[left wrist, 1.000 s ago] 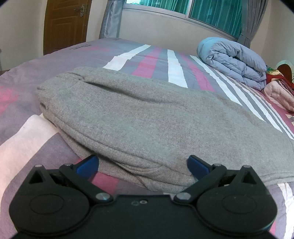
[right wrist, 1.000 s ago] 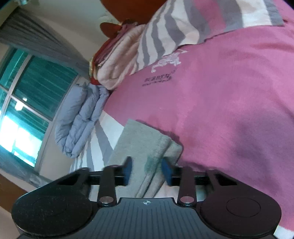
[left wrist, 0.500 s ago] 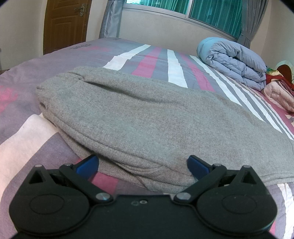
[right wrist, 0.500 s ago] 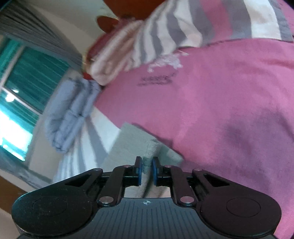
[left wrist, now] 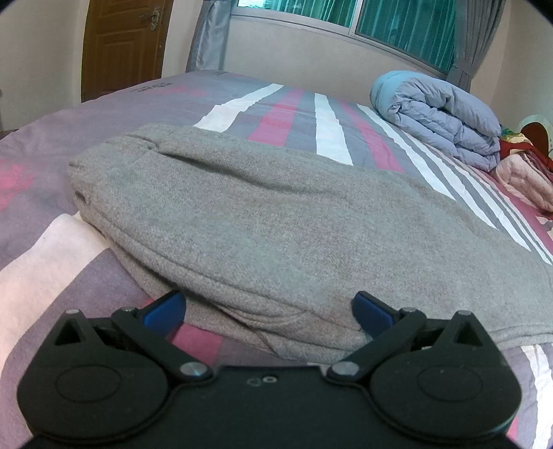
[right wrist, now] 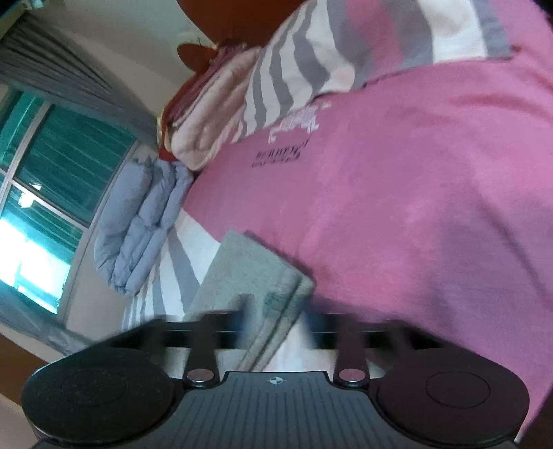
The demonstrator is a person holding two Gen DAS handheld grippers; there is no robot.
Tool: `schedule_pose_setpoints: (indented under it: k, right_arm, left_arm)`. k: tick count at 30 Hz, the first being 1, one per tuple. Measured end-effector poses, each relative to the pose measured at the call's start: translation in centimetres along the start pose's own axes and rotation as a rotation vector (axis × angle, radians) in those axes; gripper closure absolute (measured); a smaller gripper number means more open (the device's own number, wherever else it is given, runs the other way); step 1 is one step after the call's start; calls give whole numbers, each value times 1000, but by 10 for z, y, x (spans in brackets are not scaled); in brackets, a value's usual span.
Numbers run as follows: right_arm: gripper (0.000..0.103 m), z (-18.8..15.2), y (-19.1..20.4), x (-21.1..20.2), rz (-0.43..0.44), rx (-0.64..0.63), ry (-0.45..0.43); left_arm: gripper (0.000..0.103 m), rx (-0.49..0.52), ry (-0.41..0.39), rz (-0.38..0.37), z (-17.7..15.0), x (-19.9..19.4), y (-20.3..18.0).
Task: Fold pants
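Grey pants (left wrist: 276,224) lie folded lengthwise on the striped bed (left wrist: 52,259), waistband to the left. My left gripper (left wrist: 268,309) stands open and wide at their near edge, and the folded hem lies between its blue fingertips (left wrist: 166,307) without being pressed. In the right wrist view the leg end of the pants (right wrist: 249,273) lies on the pink part of the sheet (right wrist: 414,207). My right gripper (right wrist: 278,321) is blurred, its jaws are opening, and the grey cuff lies loose between them.
A rolled blue-grey duvet (left wrist: 439,114) lies at the far side of the bed under the window (left wrist: 345,13). Pink and striped pillows (right wrist: 214,114) are piled at the head. A wooden door (left wrist: 121,45) stands behind the bed's left corner.
The right gripper's jaws went from a narrow pinch on the cuff to spread apart. The left gripper and the pants in its view have not moved.
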State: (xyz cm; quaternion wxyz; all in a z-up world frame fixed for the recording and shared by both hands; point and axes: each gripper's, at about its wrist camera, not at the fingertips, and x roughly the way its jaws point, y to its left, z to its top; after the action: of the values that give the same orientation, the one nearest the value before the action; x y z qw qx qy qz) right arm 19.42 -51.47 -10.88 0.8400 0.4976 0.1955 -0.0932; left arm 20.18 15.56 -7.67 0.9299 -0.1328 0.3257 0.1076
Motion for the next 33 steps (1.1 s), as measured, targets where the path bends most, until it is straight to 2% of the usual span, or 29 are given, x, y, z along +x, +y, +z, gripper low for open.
schedule_pose_setpoints:
  k: [2, 5, 7, 8, 9, 11, 13, 15, 17, 18, 21, 33]
  right_arm:
    - [36, -6, 1, -4, 51, -5, 6]
    - [37, -12, 10, 14, 32, -74, 54]
    - [60, -17, 21, 28, 5, -148, 74]
    - [87, -20, 25, 35, -6, -182, 102]
    - [92, -23, 29, 42, -16, -207, 127]
    - [93, -22, 37, 44, -19, -250, 117]
    - [93, -17, 43, 30, 58, -257, 51]
    - [93, -16, 41, 28, 45, -258, 23]
    - [95, -21, 20, 48, -30, -210, 102]
    - [95, -23, 14, 50, -12, -205, 93]
    - [95, -28, 25, 47, -36, -262, 84]
    - [95, -18, 21, 48, -47, -189, 106]
  left_arm:
    - [6, -1, 0, 3, 0, 0, -1]
    - [6, 0, -1, 5, 0, 0, -1]
    - [6, -1, -1, 4, 0, -1, 0]
    - [6, -2, 0, 4, 0, 0, 0]
    - [6, -3, -1, 5, 0, 0, 0]
    - [6, -2, -1, 4, 0, 0, 1]
    - [6, -2, -1, 2, -1, 0, 0]
    - [6, -5, 0, 1, -1, 0, 1]
    - [6, -6, -1, 0, -1, 0, 1]
    - [6, -5, -2, -1, -1, -1, 1]
    - [6, -6, -3, -7, -1, 0, 3]
    - [6, -8, -10, -14, -2, 0, 6]
